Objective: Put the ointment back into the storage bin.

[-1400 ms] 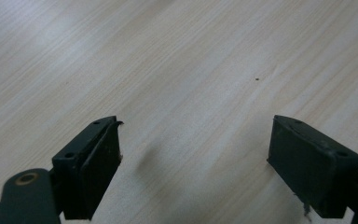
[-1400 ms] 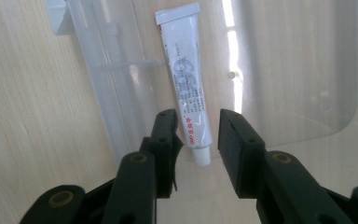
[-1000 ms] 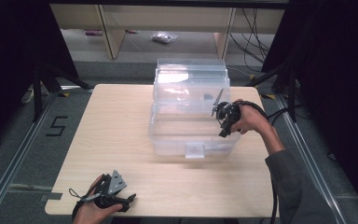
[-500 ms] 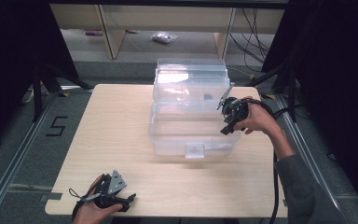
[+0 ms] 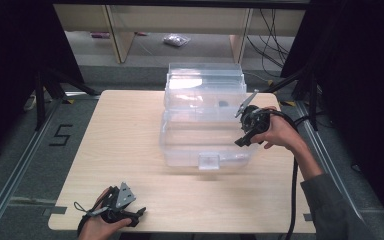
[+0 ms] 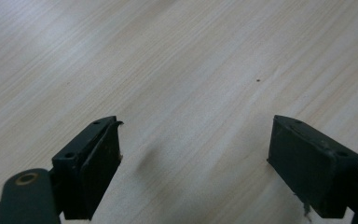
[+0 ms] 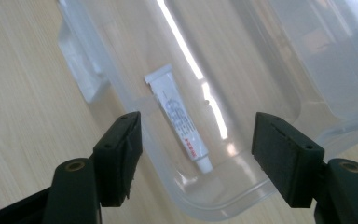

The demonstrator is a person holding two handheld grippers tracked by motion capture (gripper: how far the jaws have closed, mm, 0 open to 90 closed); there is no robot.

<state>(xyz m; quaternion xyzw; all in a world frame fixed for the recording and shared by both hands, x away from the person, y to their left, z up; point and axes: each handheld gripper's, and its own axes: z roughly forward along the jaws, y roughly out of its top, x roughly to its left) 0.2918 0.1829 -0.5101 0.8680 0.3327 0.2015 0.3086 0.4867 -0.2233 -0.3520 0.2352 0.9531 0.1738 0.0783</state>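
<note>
1. The right claw (image 5: 241,142) hangs above the near right corner of the clear plastic bin (image 5: 180,145); its jaws have just been opening and now stand well spread; nothing sits between them and the pads press on nothing.
2. In the right gripper view the right claw (image 7: 196,158) looks down into the bin (image 7: 279,60); a small white tube (image 7: 179,116) lies flat on the bin's floor, below the gap between the jaws and apart from both; its cap end points toward the bin's near rim, its flat crimped end away from it; red and grey print runs along its side.
3. The right hand (image 5: 280,132) grips the claw's body from the right; a black cable (image 5: 295,190) trails back along the forearm toward the bottom edge.
4. The bin stands on the far middle of the pale wooden surface (image 5: 120,135); its lid (image 5: 205,82) is tipped up at the back; a latch tab (image 5: 209,161) shows at the middle of the near wall.
5. The left claw (image 5: 139,212) rests low at the near left corner of the surface, well apart from the bin; the left hand (image 5: 102,225) holds it from below, and its grey three-cornered plate (image 5: 126,194) faces up.
6. In the left gripper view the left claw (image 6: 193,158) has its jaws spread wide over bare wood grain (image 6: 182,60); they pinch nothing, and one worn pad (image 6: 105,163) shows a frayed edge.
</note>
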